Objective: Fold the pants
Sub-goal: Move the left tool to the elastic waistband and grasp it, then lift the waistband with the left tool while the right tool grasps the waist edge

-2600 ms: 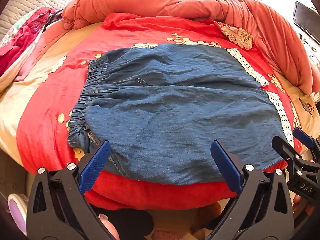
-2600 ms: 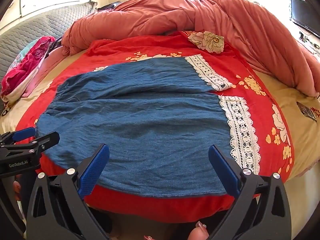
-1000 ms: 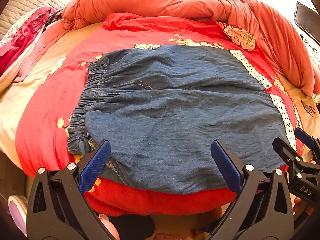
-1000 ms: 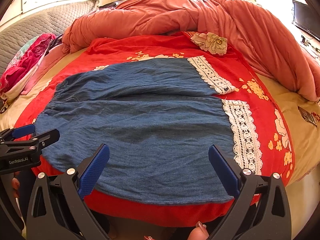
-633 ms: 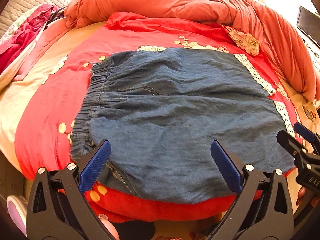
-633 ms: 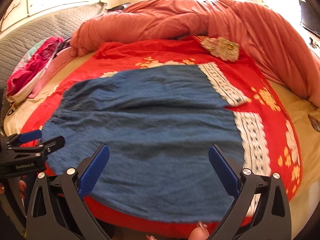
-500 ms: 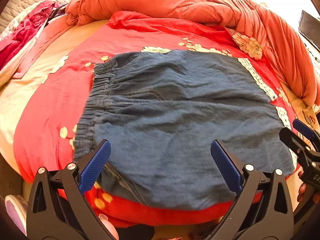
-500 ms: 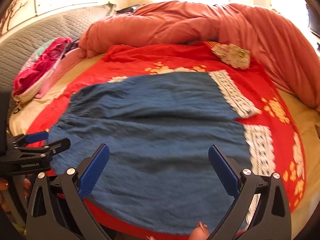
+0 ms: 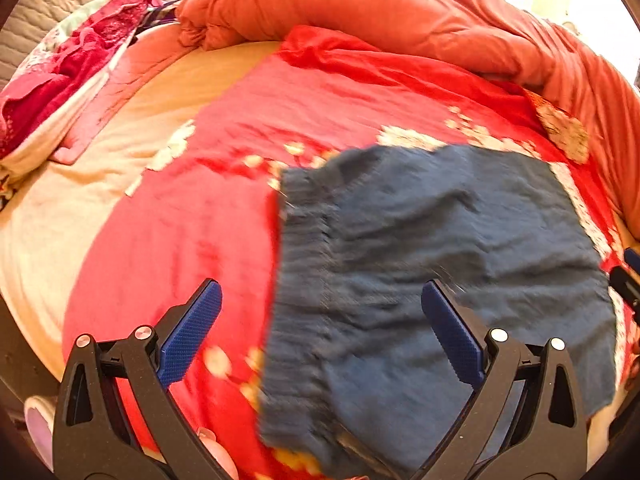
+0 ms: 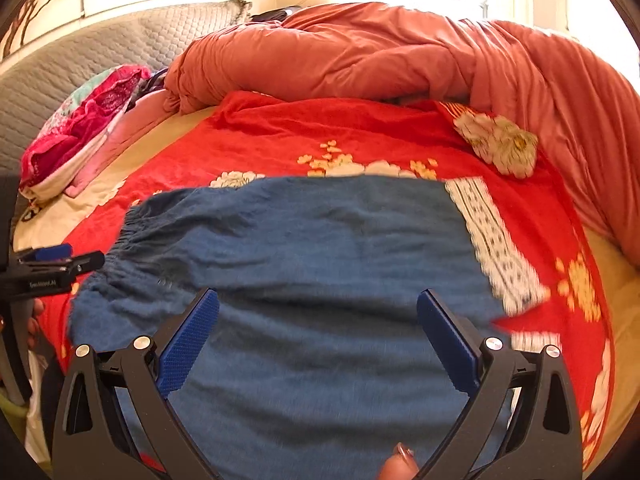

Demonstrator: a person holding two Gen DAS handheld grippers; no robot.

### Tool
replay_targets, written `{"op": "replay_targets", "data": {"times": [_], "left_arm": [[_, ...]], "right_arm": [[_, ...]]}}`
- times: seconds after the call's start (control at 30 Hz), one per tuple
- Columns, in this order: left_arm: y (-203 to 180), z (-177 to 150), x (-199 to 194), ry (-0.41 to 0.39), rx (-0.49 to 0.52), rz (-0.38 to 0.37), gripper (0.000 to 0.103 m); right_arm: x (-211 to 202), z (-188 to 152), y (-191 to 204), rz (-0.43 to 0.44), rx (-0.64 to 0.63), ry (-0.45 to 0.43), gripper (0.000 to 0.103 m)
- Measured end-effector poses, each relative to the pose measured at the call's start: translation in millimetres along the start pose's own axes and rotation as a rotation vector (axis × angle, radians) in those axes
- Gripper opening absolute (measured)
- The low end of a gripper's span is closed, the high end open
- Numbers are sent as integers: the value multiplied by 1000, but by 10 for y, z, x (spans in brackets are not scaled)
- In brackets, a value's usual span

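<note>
Blue denim pants (image 9: 440, 264) (image 10: 320, 264) with white lace hems (image 10: 496, 240) lie flat on a red flowered blanket (image 9: 180, 216) (image 10: 340, 132). Their gathered waistband (image 9: 304, 280) points left. My left gripper (image 9: 320, 320) hovers open over the waistband's near corner, nothing between its blue pads. My right gripper (image 10: 318, 324) stands open over the middle of the near pant leg. In the right wrist view the left gripper (image 10: 56, 264) shows at the far left beside the waistband. Both views are motion-blurred.
A bunched salmon duvet (image 10: 380, 56) fills the back and right of the bed. Pink and red clothes (image 9: 60, 64) are piled at the far left by a grey quilted headboard (image 10: 80, 60). A fingertip (image 10: 400, 464) shows at the bottom edge.
Both grippers have swung left and forward over the pants; the left one now looks at the waistband and bare blanket. The pants lie as before, and both grippers stay open.
</note>
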State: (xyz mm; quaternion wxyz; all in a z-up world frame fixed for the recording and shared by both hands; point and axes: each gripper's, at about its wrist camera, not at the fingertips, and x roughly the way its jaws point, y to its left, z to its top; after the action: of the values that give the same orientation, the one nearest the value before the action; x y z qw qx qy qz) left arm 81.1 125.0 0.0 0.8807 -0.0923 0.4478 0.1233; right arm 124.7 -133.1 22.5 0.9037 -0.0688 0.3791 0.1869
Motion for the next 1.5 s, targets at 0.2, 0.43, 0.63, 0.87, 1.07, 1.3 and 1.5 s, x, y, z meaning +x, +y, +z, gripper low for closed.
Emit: {"op": "replay_targets", "data": {"times": [0.2,0.43,0.63,0.87,1.07,1.3,1.5], "left_arm": [[236,301,344,51,-10,-26,94],[295,589,641,52,65,-39,94],[201,713,939,89,154,-48,94],[59,791,1176,98,200,-104,72],[31,809,1094,57,175,-128,34],[57,781,698,-66,164,-159,31],[-6,752,419,-142,201,-157,31]], "right_arm": [[385,334,122,-25,-125,33,99],[798,572,215,5,-188,68,99],[1081,729,266,25,-249,86,99],[1349,951,309,74,-283,107,99],[1614,1036,480,87,-390,137,99],[1756,1172,684,152,-500,139,99],[1877,1240,758,200,-576,170,99]]}}
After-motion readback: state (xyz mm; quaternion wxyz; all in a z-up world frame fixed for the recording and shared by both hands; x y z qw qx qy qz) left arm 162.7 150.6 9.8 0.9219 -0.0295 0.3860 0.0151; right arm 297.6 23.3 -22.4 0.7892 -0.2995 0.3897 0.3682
